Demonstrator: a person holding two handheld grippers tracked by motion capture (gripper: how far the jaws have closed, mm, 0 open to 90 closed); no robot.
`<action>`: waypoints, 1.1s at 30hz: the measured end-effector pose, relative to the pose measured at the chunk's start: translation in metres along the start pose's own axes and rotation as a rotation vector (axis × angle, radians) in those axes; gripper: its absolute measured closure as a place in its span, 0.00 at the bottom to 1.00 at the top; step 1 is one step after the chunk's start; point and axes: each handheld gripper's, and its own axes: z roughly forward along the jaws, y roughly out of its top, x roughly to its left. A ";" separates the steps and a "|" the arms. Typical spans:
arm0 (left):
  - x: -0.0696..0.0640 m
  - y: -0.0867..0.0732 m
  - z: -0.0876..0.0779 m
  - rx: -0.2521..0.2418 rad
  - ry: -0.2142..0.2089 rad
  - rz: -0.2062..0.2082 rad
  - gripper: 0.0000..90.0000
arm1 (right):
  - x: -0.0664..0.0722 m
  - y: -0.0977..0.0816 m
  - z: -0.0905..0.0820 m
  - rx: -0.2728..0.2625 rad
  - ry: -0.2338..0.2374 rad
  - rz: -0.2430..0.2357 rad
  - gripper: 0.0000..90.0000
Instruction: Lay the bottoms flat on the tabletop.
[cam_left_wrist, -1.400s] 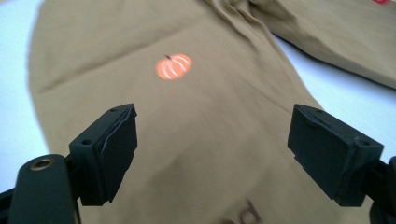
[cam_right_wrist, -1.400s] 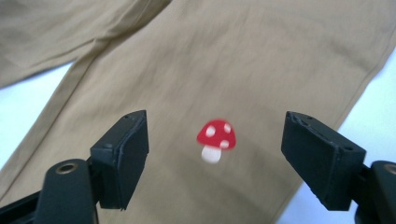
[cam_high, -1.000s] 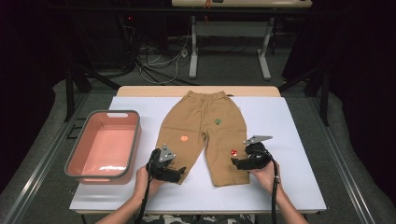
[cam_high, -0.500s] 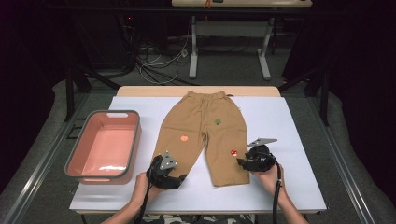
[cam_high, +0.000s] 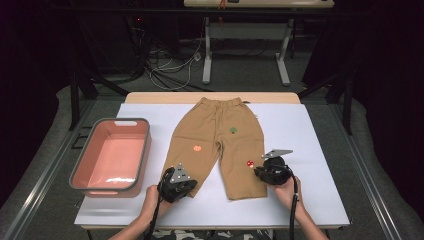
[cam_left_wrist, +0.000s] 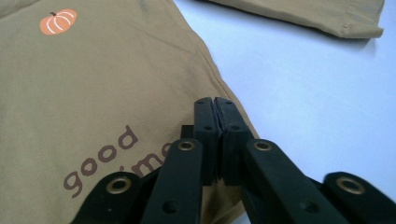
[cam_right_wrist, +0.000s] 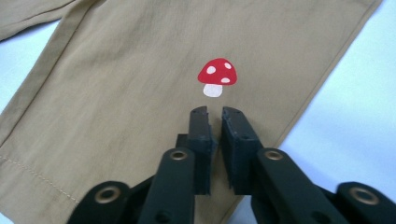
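Observation:
Tan trousers (cam_high: 220, 140) lie flat on the white table cover, waistband far, legs toward me. My left gripper (cam_high: 193, 184) sits low at the inner hem edge of the left leg (cam_left_wrist: 93, 84). Its jaws (cam_left_wrist: 215, 100) have just been closing and now meet on the fabric edge, near the brown "good" print. My right gripper (cam_high: 256, 171) lies on the right leg (cam_right_wrist: 140, 70), just below the red mushroom print (cam_right_wrist: 217, 74). Its jaws (cam_right_wrist: 214, 111) have also just been closing. They stand a narrow slit apart, pressed onto the cloth near the leg's outer edge.
A pink basin (cam_high: 145, 145) with a grey rim stands at the left of the table, beside the left leg. White cover (cam_high: 300, 135) lies bare to the right of the trousers. Table legs and cables show on the floor beyond the far edge.
The left gripper has slid a little toward the near edge along the left leg's hem. The right gripper has kept its place beside the mushroom print.

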 end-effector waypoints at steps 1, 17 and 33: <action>0.000 0.000 0.000 0.002 0.000 0.002 0.99 | 0.000 0.000 0.000 0.002 0.003 0.005 0.95; 0.001 0.004 -0.005 0.003 -0.011 -0.015 0.68 | -0.003 0.001 -0.005 -0.018 -0.027 0.007 0.85; -0.011 0.004 0.002 0.019 -0.004 0.023 0.96 | -0.007 0.000 -0.002 0.023 -0.064 0.012 0.81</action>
